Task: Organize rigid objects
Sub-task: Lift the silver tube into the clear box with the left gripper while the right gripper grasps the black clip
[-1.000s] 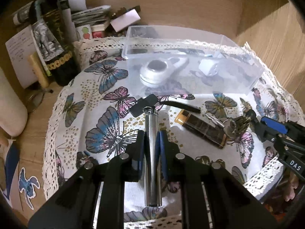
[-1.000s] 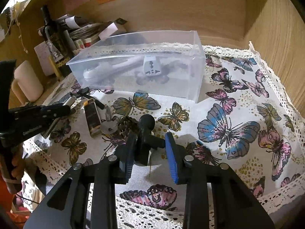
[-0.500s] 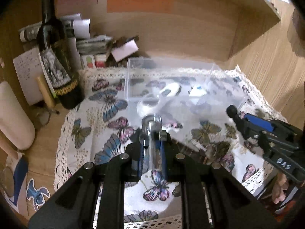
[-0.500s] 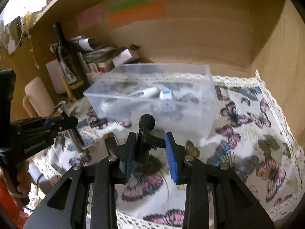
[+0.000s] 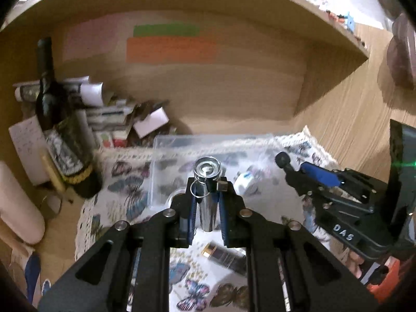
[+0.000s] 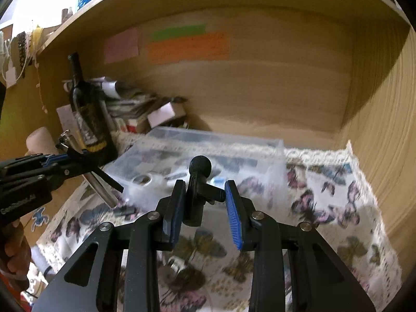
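Note:
My left gripper [image 5: 206, 200] is shut on a shiny metal cylinder [image 5: 207, 195] with a key ring, held upright in the air in front of the clear plastic box [image 5: 182, 143]. It shows from the side in the right wrist view [image 6: 100, 187]. My right gripper [image 6: 205, 202] is shut on a black ball-headed mount piece [image 6: 199, 179], also lifted above the cloth; it shows in the left wrist view [image 5: 286, 163]. The clear box [image 6: 249, 156] holds a white round gadget [image 6: 141, 180] and a white adapter [image 5: 247, 180].
A dark lighter-like bar [image 5: 225, 256] and a bunch of keys [image 6: 178, 264] lie on the butterfly cloth [image 6: 338, 208]. A wine bottle [image 5: 56, 130], papers and boxes [image 5: 145, 122] stand at the back left. Wooden shelf walls close in behind and to the right.
Both grippers have risen from the cloth with their objects and tilted up toward the shelf back. The metal cylinder now points upright instead of lying flat.

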Available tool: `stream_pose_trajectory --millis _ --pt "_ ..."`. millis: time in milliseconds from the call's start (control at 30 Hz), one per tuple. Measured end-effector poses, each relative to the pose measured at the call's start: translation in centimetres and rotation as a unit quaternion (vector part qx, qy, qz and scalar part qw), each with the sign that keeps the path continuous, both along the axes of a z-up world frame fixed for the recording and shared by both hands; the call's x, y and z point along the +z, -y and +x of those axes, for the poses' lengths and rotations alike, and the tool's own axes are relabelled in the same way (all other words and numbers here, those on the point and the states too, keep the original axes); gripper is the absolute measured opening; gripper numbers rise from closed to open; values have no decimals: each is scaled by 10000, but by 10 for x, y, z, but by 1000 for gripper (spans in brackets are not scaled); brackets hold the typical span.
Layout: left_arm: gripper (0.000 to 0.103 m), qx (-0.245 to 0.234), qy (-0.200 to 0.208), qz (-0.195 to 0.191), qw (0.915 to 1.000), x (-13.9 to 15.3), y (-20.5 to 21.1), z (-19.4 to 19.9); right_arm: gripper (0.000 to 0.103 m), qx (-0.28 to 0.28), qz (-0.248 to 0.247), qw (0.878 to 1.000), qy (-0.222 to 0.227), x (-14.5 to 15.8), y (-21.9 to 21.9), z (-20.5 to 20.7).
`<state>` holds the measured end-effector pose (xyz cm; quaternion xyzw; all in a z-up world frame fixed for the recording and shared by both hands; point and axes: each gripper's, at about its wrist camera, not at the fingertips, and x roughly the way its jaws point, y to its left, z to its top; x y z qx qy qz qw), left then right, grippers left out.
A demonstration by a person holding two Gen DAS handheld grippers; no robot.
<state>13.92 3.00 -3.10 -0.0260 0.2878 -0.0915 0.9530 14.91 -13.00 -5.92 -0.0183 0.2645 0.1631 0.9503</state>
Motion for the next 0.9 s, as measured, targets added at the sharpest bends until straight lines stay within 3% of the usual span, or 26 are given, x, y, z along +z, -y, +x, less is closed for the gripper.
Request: stream_pose_trajectory --millis 167,400,667,900 --pt "15 -31 229 4 9997 12 10 12 28 -30 -59 9999 109 10 4 12" --pt "15 -26 20 11 10000 0 16 47 28 -202 -278 9992 191 15 12 34" --pt "15 19 -551 61 9985 -39 14 83 28 -370 -334 9984 -284 -10 20 63" --pt "15 -137 -568 115 9982 -44 23 91 28 -378 -473 9961 -649 -32 18 78"
